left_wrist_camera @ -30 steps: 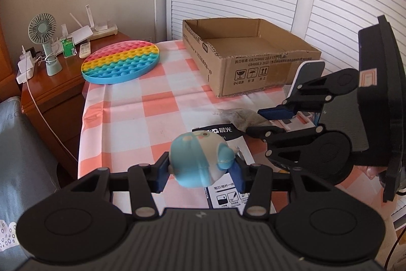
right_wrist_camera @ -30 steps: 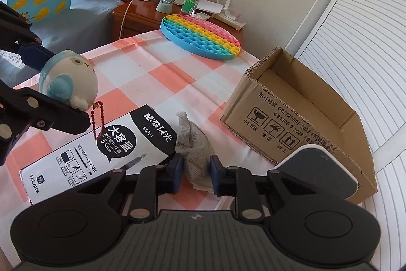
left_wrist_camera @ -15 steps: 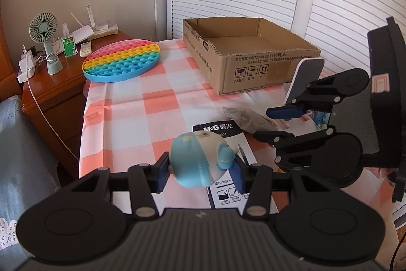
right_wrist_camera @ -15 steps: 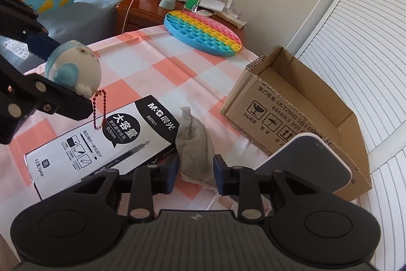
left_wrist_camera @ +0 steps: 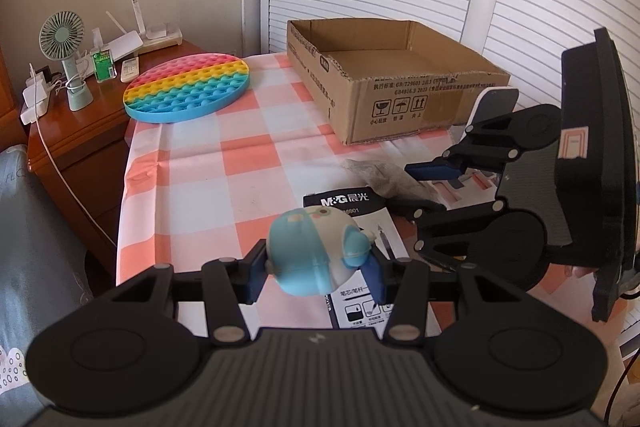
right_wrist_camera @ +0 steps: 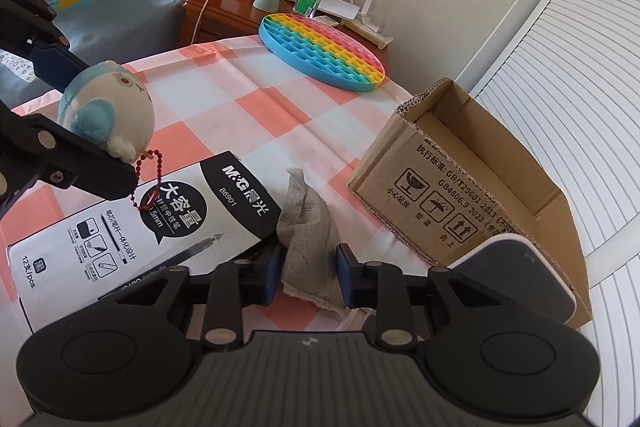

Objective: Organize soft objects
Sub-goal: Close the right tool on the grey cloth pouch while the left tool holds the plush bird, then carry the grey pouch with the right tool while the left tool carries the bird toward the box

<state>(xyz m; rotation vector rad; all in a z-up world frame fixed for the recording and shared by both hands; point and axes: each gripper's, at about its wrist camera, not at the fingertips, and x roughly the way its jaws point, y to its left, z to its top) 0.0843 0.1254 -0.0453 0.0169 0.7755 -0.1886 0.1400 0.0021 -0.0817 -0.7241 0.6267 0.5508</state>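
Note:
My left gripper [left_wrist_camera: 316, 267] is shut on a round blue and white plush toy [left_wrist_camera: 316, 255], held just above the table; its red bead chain [right_wrist_camera: 150, 183] dangles over a black and white pen box [right_wrist_camera: 140, 227]. A limp grey fabric pouch [right_wrist_camera: 308, 227] lies beside that box, between the pads of my right gripper [right_wrist_camera: 310, 269]. Both pads touch its sides and the jaws are closing on it. In the left wrist view the right gripper [left_wrist_camera: 404, 187] comes in from the right, with the pouch [left_wrist_camera: 376, 173] in its fingers. An open, empty cardboard box [left_wrist_camera: 400, 99] stands behind.
A rainbow pop-it disc [left_wrist_camera: 188, 87] lies at the far left of the checked tablecloth [left_wrist_camera: 240, 167]. A dark slab with a white rim [right_wrist_camera: 516, 279] leans by the cardboard box [right_wrist_camera: 432, 195]. A wooden nightstand holds a small fan [left_wrist_camera: 64, 39] and chargers. A bed is at the left.
The right gripper's pads have spread a little around the grey pouch, and the gripper has drawn slightly back to the right. The left gripper and its plush toy have not moved.

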